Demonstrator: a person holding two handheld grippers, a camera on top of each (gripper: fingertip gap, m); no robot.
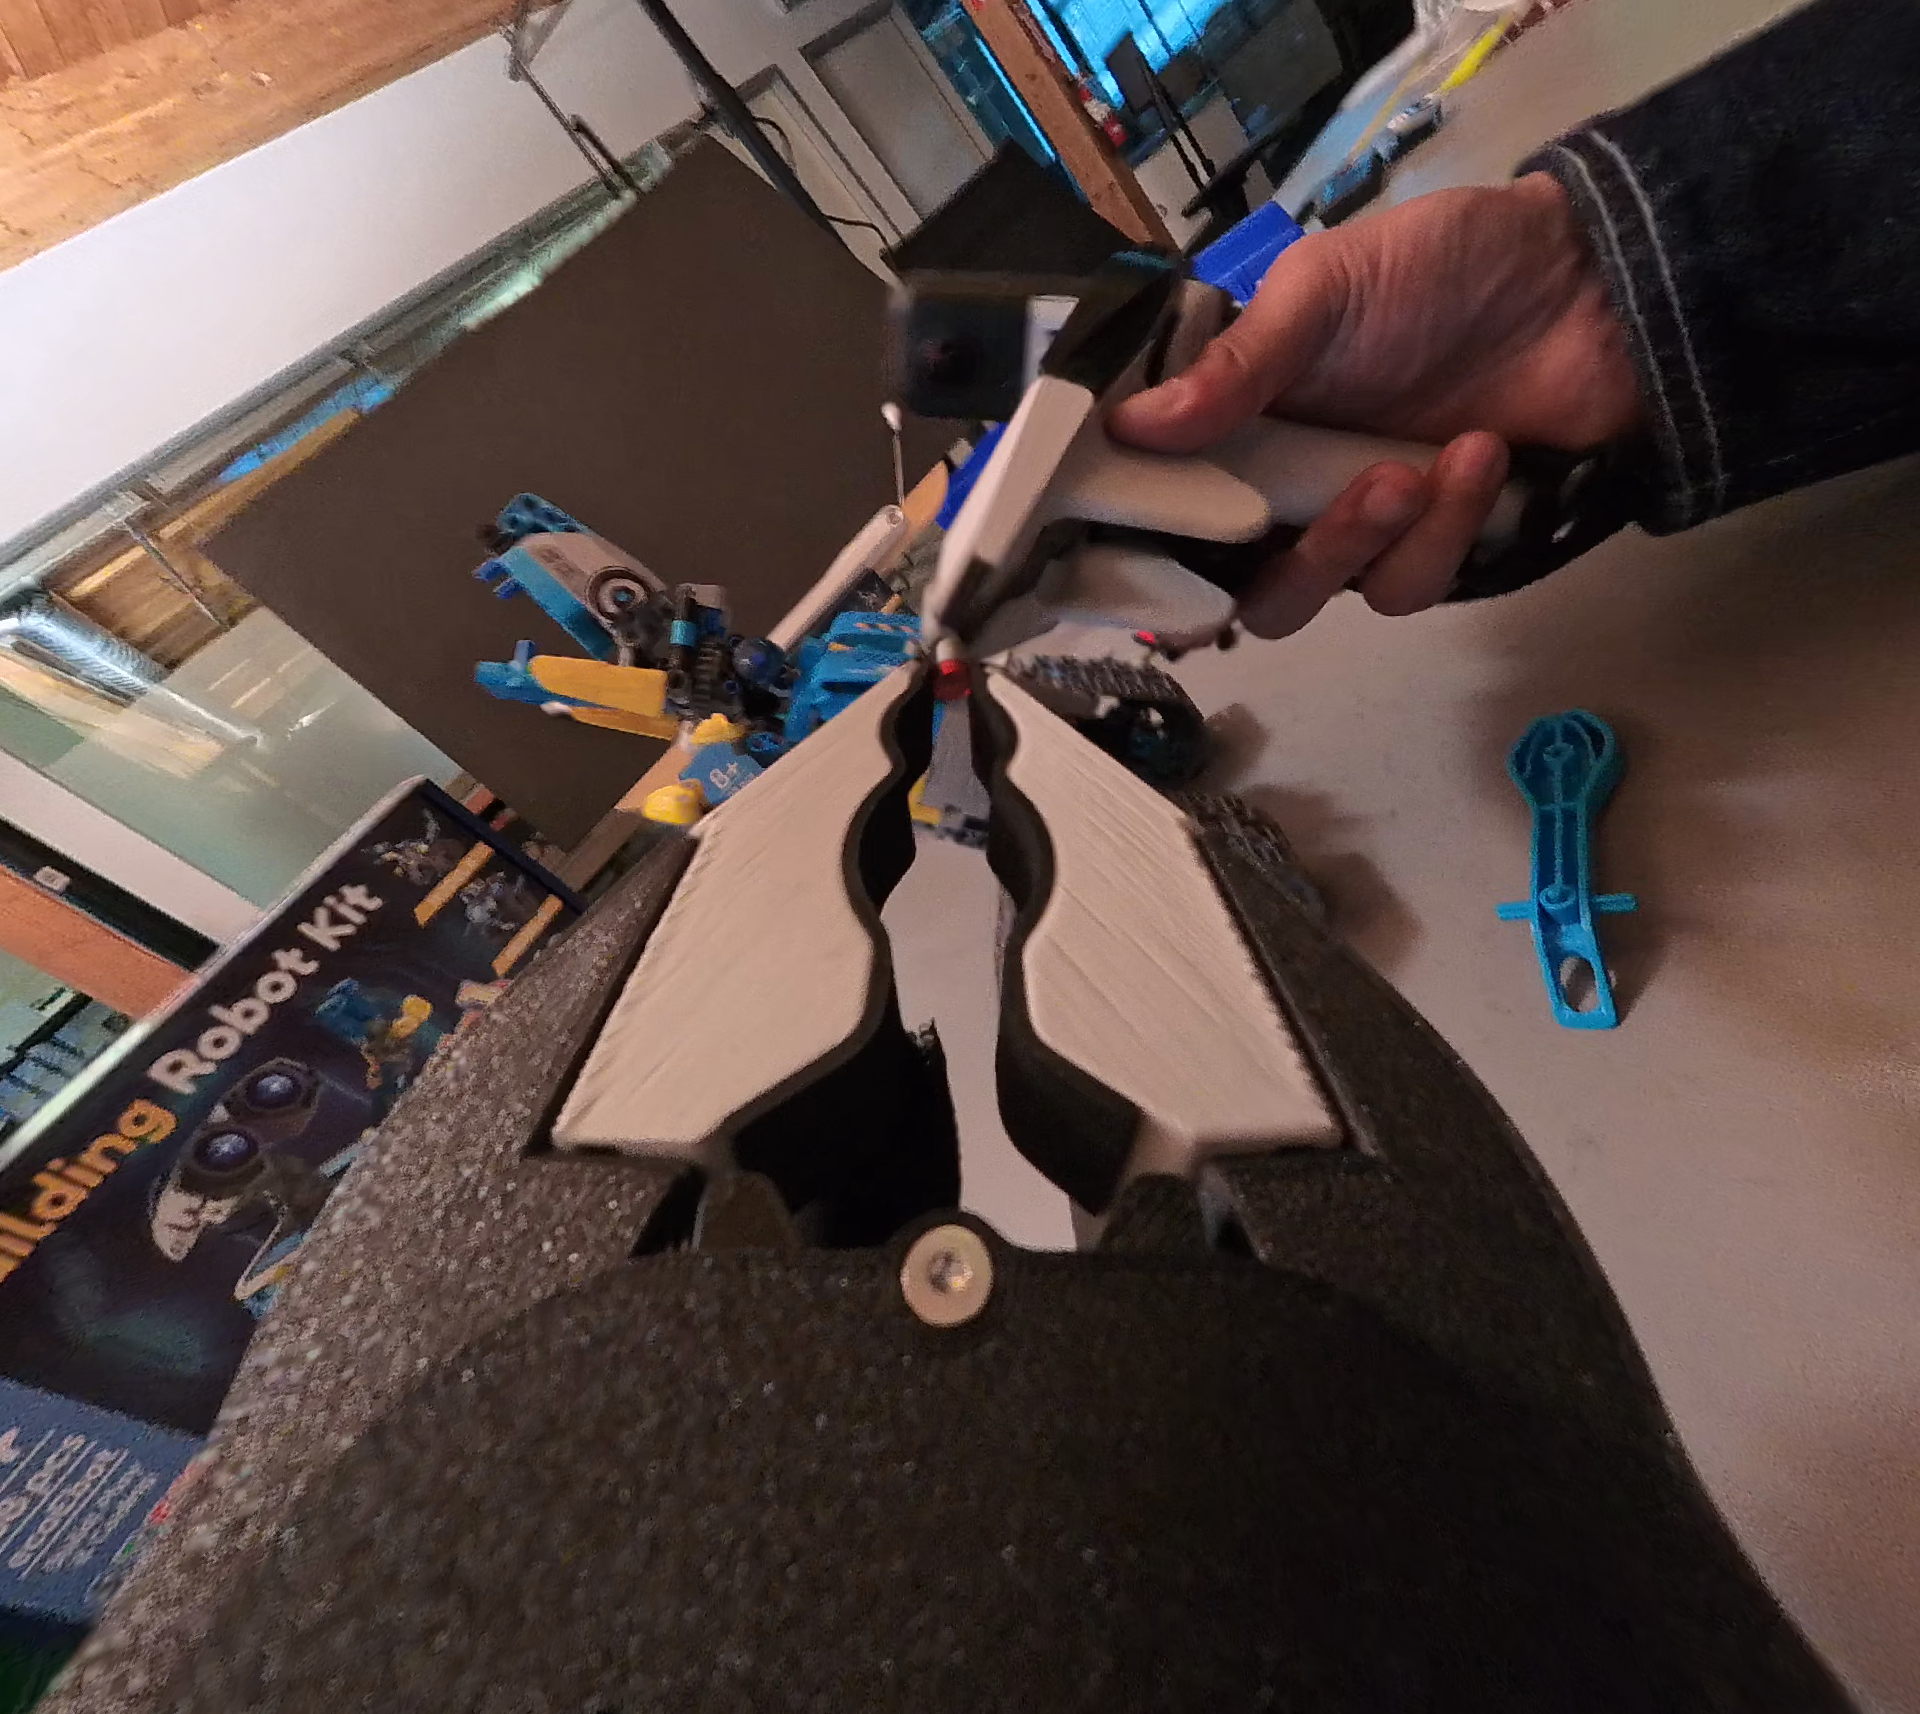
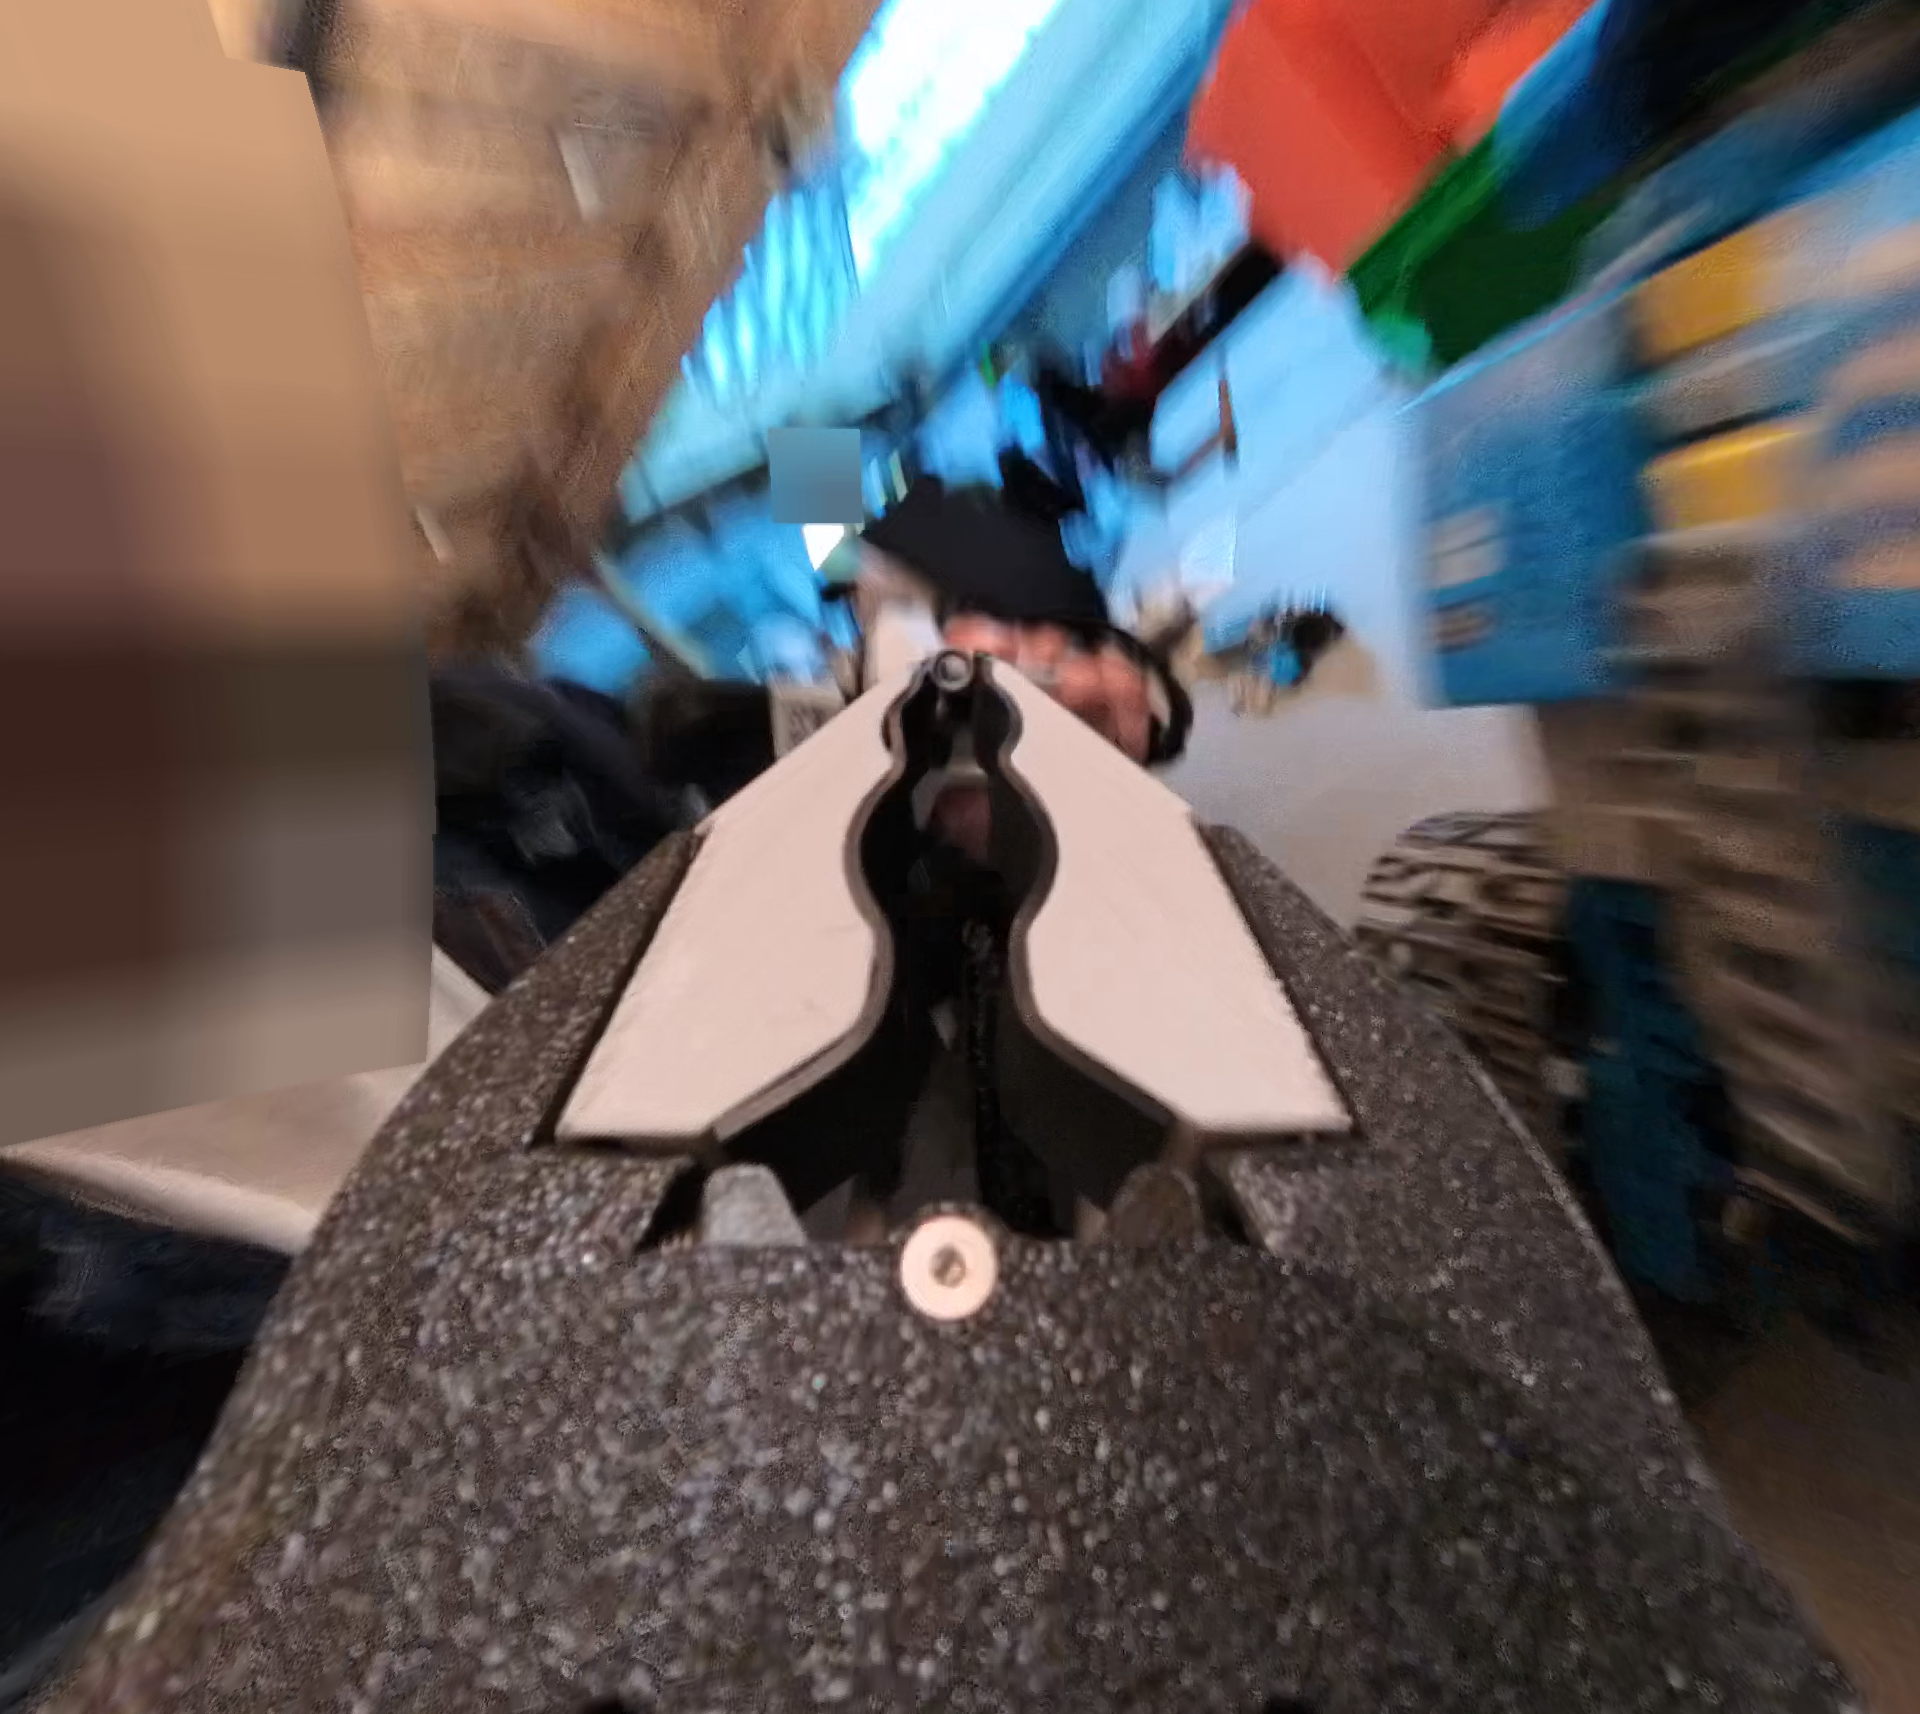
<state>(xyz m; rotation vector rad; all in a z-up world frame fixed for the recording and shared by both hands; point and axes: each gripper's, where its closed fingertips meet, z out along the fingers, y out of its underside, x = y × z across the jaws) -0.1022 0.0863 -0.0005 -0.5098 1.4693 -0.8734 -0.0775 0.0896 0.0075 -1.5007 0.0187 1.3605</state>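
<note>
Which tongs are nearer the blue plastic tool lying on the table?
Left, probably. Left tongs run alongside the blue tool, which lies off their right finger; right tongs hang raised beyond it, tips meeting the left's at a red pin.

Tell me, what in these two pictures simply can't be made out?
- Right wrist view: all beyond the right gripper is motion-blurred; the small dark round part at its tips cannot be identified.
- Left wrist view: the left gripper has a small red piece at its closed tips, and its own fingers hide the grey part behind.
- Left wrist view: the blue and yellow toy robot is partly covered by both grippers.
- Left wrist view: the box is cut off by the left edge.
</note>
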